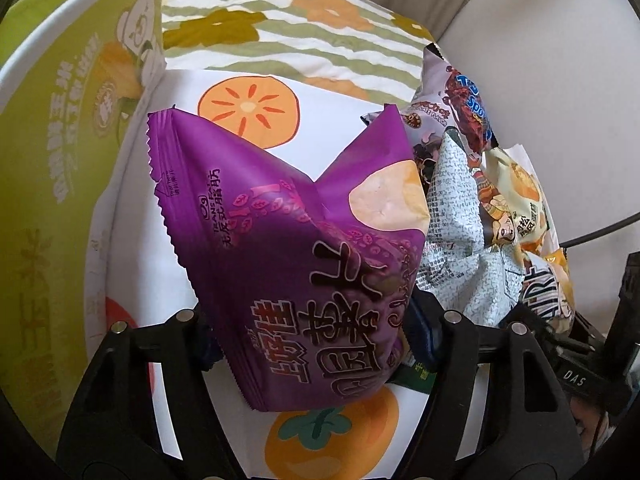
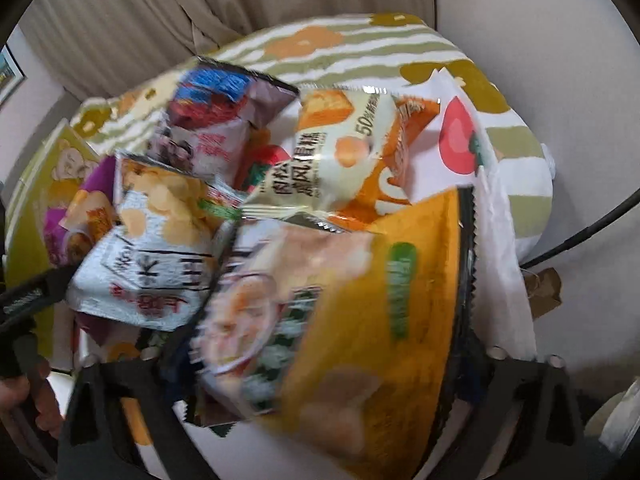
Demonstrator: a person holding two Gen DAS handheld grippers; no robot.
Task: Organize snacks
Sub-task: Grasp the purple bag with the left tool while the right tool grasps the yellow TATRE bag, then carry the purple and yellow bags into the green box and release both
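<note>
Left gripper (image 1: 316,344) clenched on purple packet (image 1: 280,248); packet long axis runs from jaws up-left, serrated end toward green tub (image 1: 68,152), bare cloth between. Right of packet: snack heap (image 1: 480,208), touching. Right gripper (image 2: 320,368) straddles yellow bag (image 2: 360,320); grip unclear, blurred.

A quilt (image 1: 280,40) with wavy green and white stripes and big mustard and orange flowers covers the top. On the quilt lies a white cloth (image 1: 340,112) with pictures of orange fruit and a red fruit. Behind them hangs a beige curtain (image 2: 160,12) with long folds. Beside the curtain is a plain pale wall (image 2: 540,40). A thin black cable (image 2: 592,228) curves across the wall on the right side. Near the cable, low by the wall, sits a small brown paper tag (image 2: 544,292). A picture frame (image 2: 10,76) peeks in at the far left edge.
</note>
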